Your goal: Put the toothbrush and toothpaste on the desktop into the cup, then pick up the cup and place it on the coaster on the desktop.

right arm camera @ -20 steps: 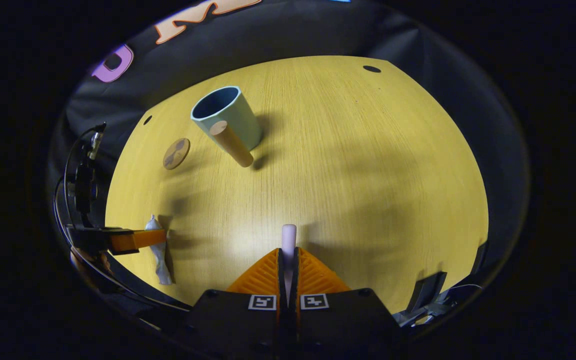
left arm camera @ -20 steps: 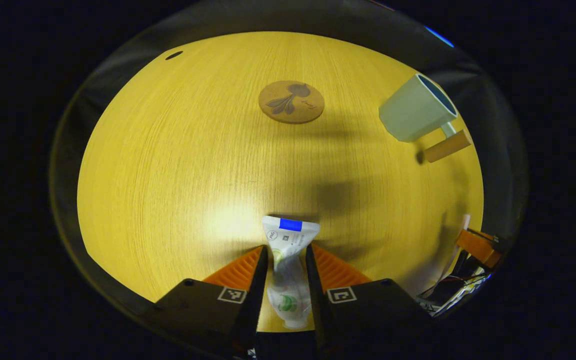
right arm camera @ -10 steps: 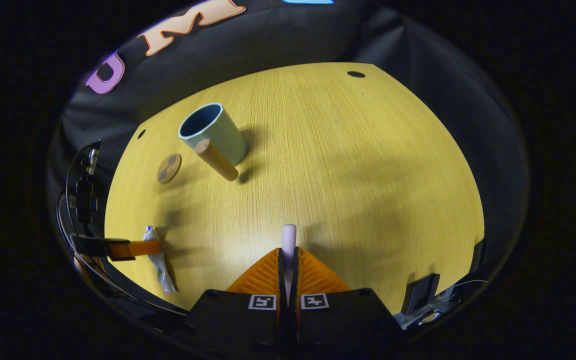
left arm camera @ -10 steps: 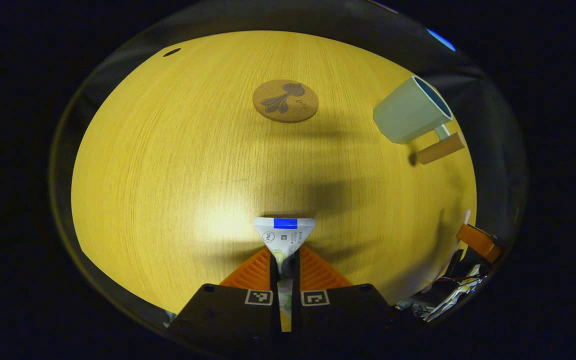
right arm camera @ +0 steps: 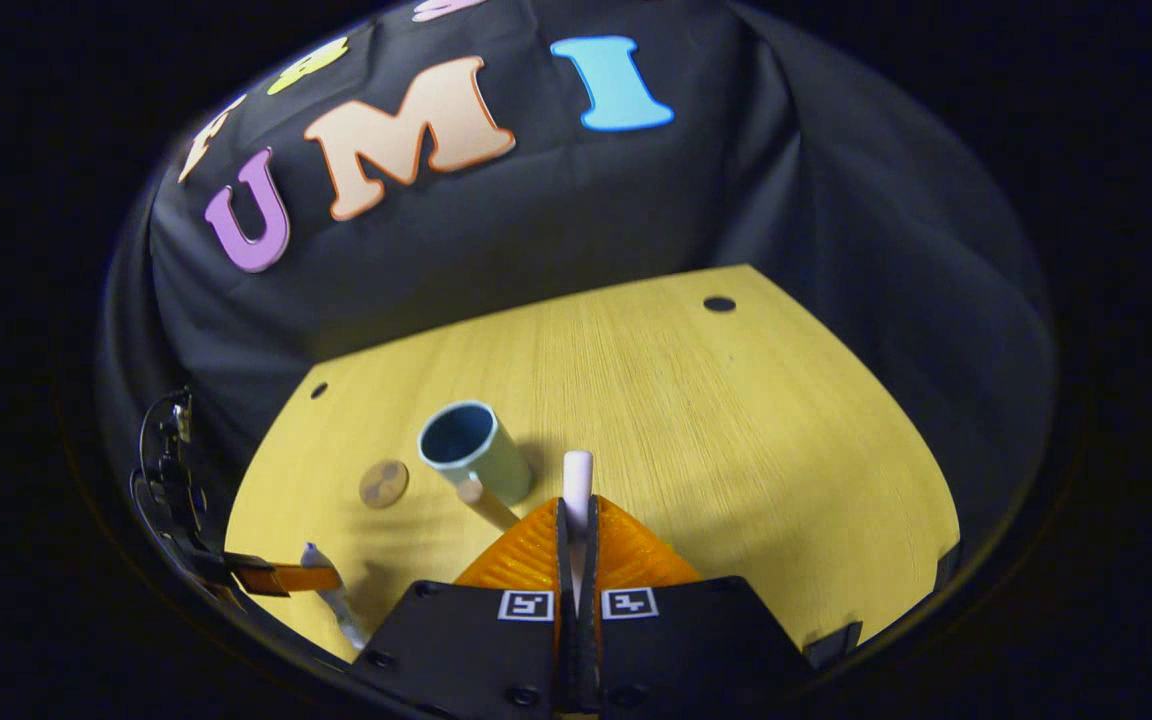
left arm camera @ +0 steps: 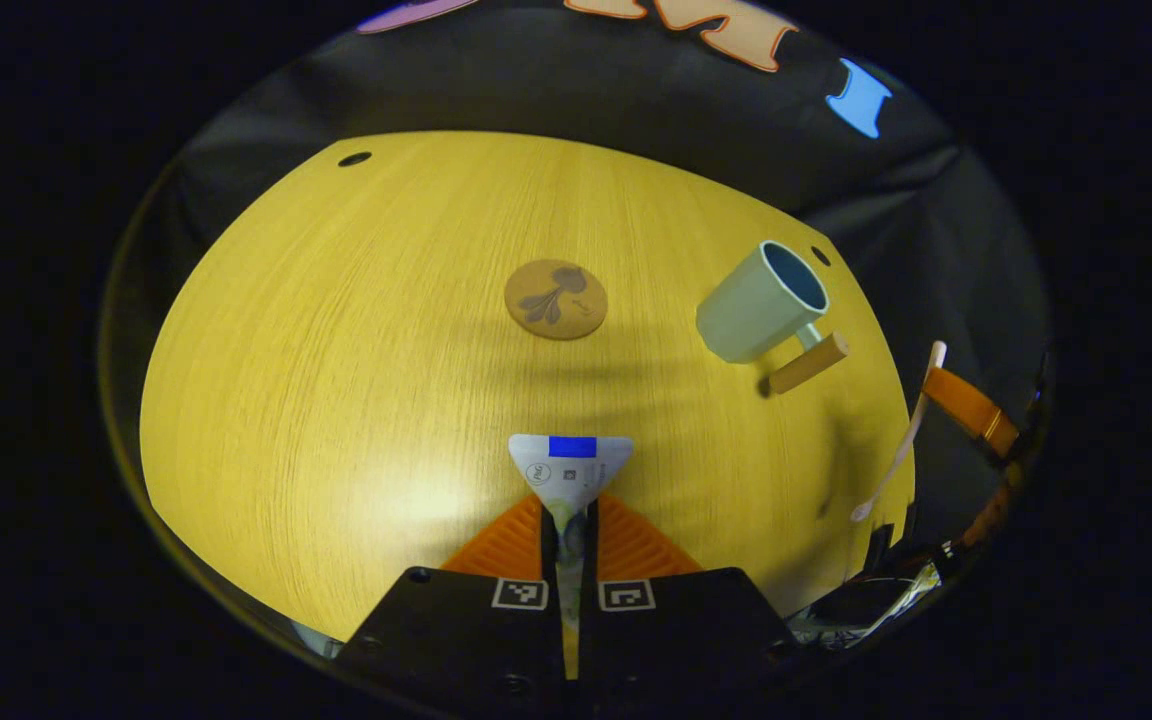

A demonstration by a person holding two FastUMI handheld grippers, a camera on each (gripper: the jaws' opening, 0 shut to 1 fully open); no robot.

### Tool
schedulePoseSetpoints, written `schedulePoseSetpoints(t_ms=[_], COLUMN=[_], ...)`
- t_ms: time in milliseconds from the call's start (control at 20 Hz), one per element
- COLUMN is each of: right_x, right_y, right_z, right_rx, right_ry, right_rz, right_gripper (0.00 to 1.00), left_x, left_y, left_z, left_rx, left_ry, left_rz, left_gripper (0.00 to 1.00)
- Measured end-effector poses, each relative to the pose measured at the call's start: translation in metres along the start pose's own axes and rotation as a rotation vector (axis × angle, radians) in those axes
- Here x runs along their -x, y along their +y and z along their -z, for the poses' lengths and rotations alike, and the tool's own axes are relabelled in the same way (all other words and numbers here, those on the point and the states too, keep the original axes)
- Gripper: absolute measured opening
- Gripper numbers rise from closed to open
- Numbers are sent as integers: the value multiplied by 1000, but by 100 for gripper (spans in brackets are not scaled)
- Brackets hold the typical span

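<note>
Left gripper [left arm camera: 569,510] pinches toothpaste tube [left arm camera: 569,462]; right gripper [right arm camera: 576,520] pinches toothbrush [right arm camera: 576,478]. Both held above desktop [left arm camera: 336,350]. Cup [left arm camera: 761,302] upright near coaster [left arm camera: 555,299]. Advice: align each over cup mouth, lower end-first, release gently.

— Anything legible on the toothpaste [left arm camera: 570,462]?
— A blue bar at the crimped end, a small round logo and lines of print under it, all too tiny to make out.
— The coaster [left arm camera: 555,299]?
— A dark plant drawing with a little scrawl beside it; I can't read it.
— And those squares?
— Black-and-white coded markers [left arm camera: 521,594], a pair on the left gripper [left arm camera: 568,505] body, and a second pair [right arm camera: 526,605] on the right gripper [right arm camera: 576,510]. Just patterns, nothing I can read as words.
</note>
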State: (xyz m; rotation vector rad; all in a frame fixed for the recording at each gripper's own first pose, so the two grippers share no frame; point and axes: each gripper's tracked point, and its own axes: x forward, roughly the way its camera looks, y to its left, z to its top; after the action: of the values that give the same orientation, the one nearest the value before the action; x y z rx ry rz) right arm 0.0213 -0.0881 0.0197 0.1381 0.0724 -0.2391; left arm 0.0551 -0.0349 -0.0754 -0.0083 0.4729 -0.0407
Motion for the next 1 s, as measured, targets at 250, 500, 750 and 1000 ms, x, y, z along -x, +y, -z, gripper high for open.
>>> schedulePoseSetpoints(t_ms=[250,500,750,1000], right_x=[6,0,-32,-74], right_y=[46,81,97,101], right_z=[-70,-116,-128,-90], right_rx=[-23,-65,-45,-21], right_ry=[-259,-439,-547,-497], right_rz=[-114,-179,-190,-183], right_gripper=[3,3,3,3], left_x=[12,21,25,39], left_y=[-29,-47,-61,-83], left_z=[-45,-99,-163,-217], left_rx=[-124,-211,-258,-266], left_ry=[-184,-400,-640,-853], left_rz=[95,190,256,308], left_gripper=[4,4,4,4])
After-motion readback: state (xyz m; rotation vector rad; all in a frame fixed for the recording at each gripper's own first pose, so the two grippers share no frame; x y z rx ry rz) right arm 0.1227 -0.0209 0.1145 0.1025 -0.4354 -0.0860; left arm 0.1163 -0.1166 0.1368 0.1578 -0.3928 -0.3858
